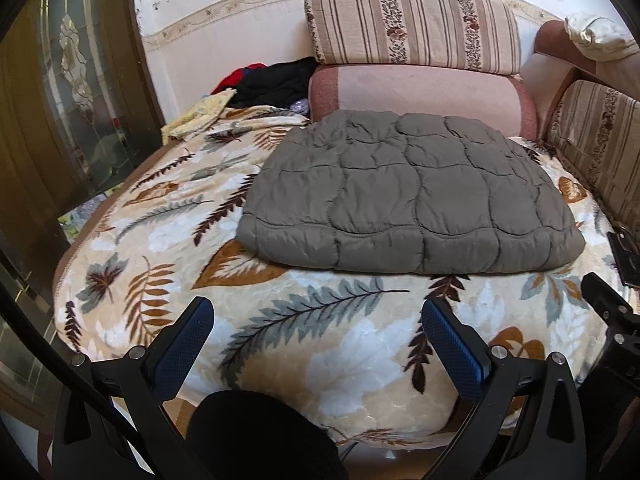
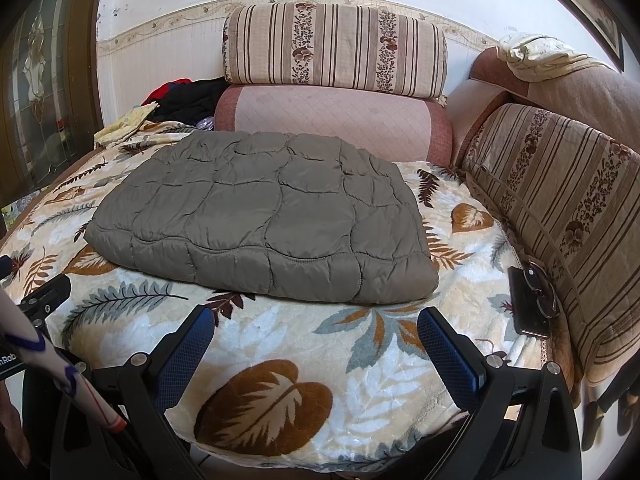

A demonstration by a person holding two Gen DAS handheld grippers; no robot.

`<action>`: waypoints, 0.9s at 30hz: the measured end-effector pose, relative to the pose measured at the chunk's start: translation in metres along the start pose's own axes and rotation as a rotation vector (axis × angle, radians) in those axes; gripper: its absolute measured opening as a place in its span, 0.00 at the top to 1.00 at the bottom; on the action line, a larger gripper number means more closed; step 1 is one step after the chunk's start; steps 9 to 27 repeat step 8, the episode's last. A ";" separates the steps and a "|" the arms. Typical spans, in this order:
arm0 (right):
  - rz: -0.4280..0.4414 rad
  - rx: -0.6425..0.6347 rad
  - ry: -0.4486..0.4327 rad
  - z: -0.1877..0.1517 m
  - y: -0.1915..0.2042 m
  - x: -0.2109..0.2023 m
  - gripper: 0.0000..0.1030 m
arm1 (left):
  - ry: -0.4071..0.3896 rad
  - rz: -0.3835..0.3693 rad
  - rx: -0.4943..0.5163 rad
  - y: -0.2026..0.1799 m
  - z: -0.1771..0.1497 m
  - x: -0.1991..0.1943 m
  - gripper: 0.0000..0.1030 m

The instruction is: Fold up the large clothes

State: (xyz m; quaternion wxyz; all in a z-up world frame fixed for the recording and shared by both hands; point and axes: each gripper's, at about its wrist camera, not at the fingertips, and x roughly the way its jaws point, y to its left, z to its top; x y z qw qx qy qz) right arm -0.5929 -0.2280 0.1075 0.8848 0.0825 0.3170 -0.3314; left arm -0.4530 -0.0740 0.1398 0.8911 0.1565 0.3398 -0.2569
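Both claws hang at the near edge of the bed, each with its blue-padded fingers spread wide and nothing between them: the left gripper (image 1: 316, 344) and the right gripper (image 2: 316, 344) are clear of the cloth, above the leaf-patterned blanket (image 1: 320, 320) that covers the bed. Beyond them, in the middle of the blanket, lies the grey quilted jacket (image 2: 264, 220), folded into a thick, flat rectangle with its near hem facing the grippers. By the right edge a dark phone (image 2: 528, 300) rests with a pair of glasses (image 2: 544, 288) on it, against a striped cushion (image 2: 560, 216). Farther back a pink bolster (image 1: 424, 96) carries a striped floral cushion (image 1: 412, 24), with dark and red clothes (image 1: 276, 80) heaped to its left.
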 end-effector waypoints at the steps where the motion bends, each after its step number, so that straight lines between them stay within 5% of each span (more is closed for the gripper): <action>1: 0.001 0.002 0.001 0.000 0.000 0.001 0.00 | 0.016 -0.019 -0.005 0.001 0.001 0.003 0.00; 5: 0.011 0.010 -0.004 0.001 -0.003 0.006 0.00 | 0.041 -0.080 -0.043 0.007 0.006 0.014 0.00; 27: 0.007 0.007 -0.009 0.005 -0.009 0.014 0.00 | 0.033 -0.068 -0.079 0.016 0.015 0.024 0.00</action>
